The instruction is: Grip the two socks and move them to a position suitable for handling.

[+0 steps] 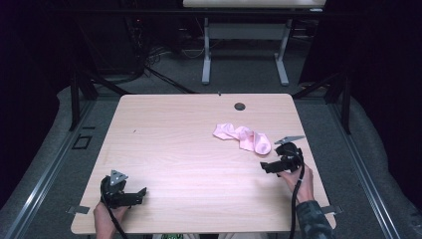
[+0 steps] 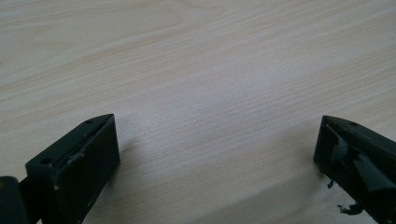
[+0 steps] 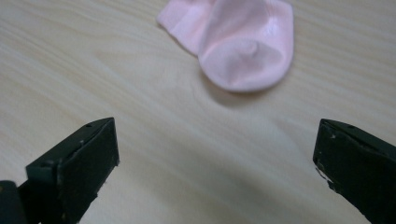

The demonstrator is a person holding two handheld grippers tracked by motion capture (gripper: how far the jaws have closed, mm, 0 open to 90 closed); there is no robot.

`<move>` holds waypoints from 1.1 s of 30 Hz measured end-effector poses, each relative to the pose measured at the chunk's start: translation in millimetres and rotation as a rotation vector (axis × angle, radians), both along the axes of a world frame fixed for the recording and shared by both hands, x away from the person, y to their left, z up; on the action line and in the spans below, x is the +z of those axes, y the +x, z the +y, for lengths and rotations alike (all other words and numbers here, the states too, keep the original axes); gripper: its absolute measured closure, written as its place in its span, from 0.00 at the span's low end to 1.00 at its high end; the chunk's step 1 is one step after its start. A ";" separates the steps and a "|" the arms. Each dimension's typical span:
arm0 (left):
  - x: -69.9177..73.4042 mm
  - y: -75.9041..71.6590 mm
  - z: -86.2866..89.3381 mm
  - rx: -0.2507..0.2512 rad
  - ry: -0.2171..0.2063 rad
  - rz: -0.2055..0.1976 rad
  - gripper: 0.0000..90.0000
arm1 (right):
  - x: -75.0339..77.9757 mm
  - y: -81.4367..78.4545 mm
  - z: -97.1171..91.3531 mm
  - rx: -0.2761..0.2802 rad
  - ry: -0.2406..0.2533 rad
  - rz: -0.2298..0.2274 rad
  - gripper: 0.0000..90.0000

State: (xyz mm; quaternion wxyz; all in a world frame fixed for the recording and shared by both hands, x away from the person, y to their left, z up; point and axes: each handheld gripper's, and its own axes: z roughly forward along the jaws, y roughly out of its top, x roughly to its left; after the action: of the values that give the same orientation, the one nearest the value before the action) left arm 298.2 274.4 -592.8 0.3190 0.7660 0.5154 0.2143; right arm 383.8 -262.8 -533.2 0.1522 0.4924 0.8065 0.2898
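Observation:
A pink sock (image 1: 243,137) lies crumpled on the right half of the light wood table (image 1: 189,149). In the right gripper view its rounded end (image 3: 243,46) sits just ahead of the jaws, not touching them. My right gripper (image 1: 269,167) is held low over the table just below and right of the sock, open, with nothing between its jaws (image 3: 217,154). My left gripper (image 1: 141,193) rests near the table's front left corner, far from the sock, open over bare wood (image 2: 217,154).
A round cable hole (image 1: 240,106) sits near the table's far edge. Another table's white legs (image 1: 206,55) stand on the grey carpet beyond. Dark frame posts flank both sides of the table.

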 end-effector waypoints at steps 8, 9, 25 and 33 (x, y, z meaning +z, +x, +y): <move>0.1 0.1 0.2 -0.002 0.003 -0.001 0.00 | 7.7 50.5 32.1 0.021 -0.028 0.018 0.03; 0.1 0.0 0.1 -0.001 0.001 0.000 0.00 | 7.3 57.0 34.4 0.023 -0.040 0.021 0.04; 0.1 -0.1 0.0 -0.002 0.004 -0.002 0.00 | -24.2 96.2 48.2 -0.090 -0.095 0.110 0.64; 0.1 -0.2 -0.1 -0.001 0.002 -0.001 0.00 | -22.9 92.4 39.4 -0.105 -0.029 0.123 0.89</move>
State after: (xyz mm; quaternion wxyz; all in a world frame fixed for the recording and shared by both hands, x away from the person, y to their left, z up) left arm 298.0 274.3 -592.7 0.3186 0.7665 0.5145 0.2152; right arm 476.2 -223.3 -556.0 0.1244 0.5486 0.7915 0.2389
